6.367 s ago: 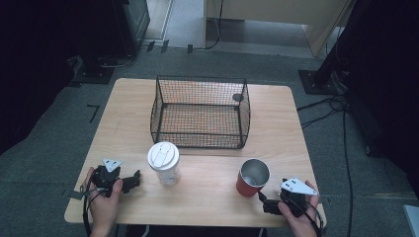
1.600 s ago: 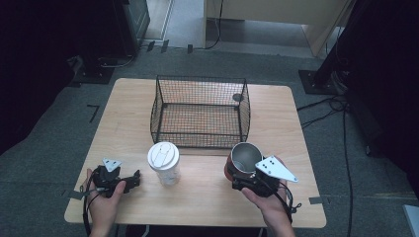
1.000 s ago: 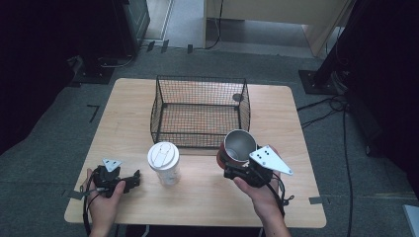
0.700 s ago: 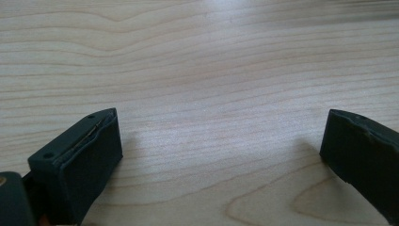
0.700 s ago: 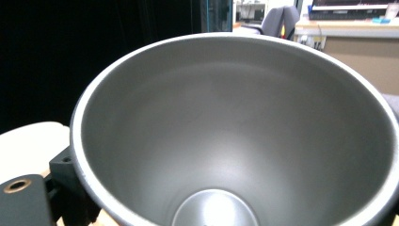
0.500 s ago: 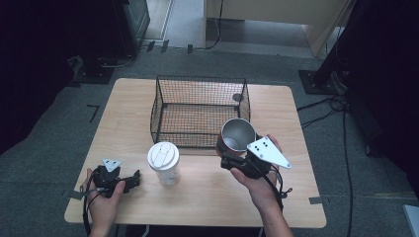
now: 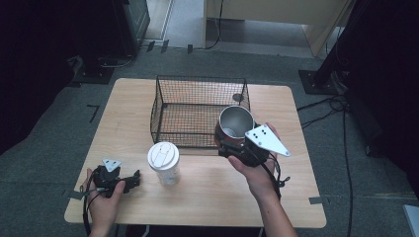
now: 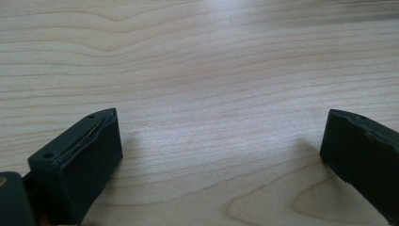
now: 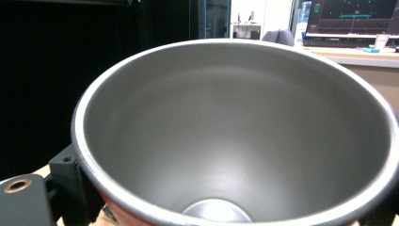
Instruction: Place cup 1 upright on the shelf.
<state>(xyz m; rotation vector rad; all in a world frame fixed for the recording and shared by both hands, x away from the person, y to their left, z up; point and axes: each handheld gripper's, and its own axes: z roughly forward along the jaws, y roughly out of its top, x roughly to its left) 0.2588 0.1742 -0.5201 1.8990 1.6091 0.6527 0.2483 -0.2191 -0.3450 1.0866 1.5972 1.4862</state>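
At the left of the high view, the left gripper lies low on the wooden table near its front-left corner, held in the person's left hand, a grey three-cornered plate on top of it. Its jaws stand wide apart with nothing between them; the left gripper view shows them resting close over bare wood grain. Just to the right stands a white paper cup with a white lid, upright on the table and apart from the left gripper. Behind it, toward the far side of the table, sits a black wire basket, open at the top; a small dark round object sits near its far-right corner, too small to tell what it is. Further right, the right gripper is raised off the table in the person's right hand, its jaws closed on the sides of a metal cup with a red outer wall. The cup is held at the basket's front-right corner, its mouth tilted up toward the camera. In the right gripper view the cup's grey, empty interior looms close, one black jaw pressed against its left side.
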